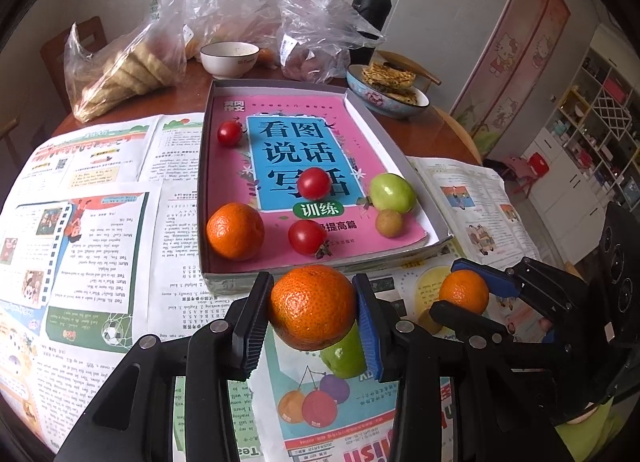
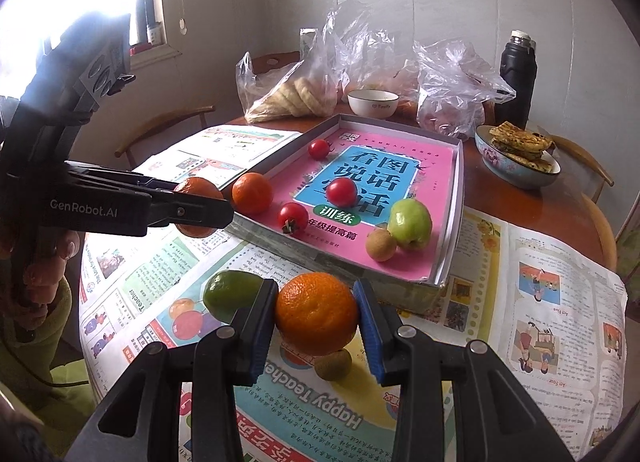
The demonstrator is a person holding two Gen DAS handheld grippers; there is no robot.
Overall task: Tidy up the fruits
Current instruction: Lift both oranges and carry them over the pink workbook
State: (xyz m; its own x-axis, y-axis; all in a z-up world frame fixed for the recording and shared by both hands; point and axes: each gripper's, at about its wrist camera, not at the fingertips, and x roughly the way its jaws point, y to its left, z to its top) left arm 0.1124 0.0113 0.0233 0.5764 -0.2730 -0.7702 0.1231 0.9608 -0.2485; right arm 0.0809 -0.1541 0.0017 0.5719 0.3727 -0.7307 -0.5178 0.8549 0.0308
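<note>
My left gripper [image 1: 312, 308] is shut on an orange [image 1: 312, 306], held just in front of the shallow grey box [image 1: 256, 276]; it also shows in the right wrist view [image 2: 200, 207]. My right gripper [image 2: 316, 318] is shut on a second orange [image 2: 316, 312], seen in the left wrist view [image 1: 464, 290] too. The box holds a pink book, an orange [image 1: 235, 230], three red tomatoes [image 1: 307, 237], a green apple [image 1: 392, 193] and a small brown fruit [image 1: 389, 223]. A green fruit [image 2: 230, 294] and a brown fruit [image 2: 333, 364] lie on the newspaper below.
Newspapers [image 1: 100, 221] cover the round wooden table. Behind the box stand a white bowl [image 1: 229, 58], plastic bags with food [image 1: 120, 65], a blue bowl of pancakes [image 1: 386, 91] and a black thermos [image 1: 372, 1]. Chairs ring the table.
</note>
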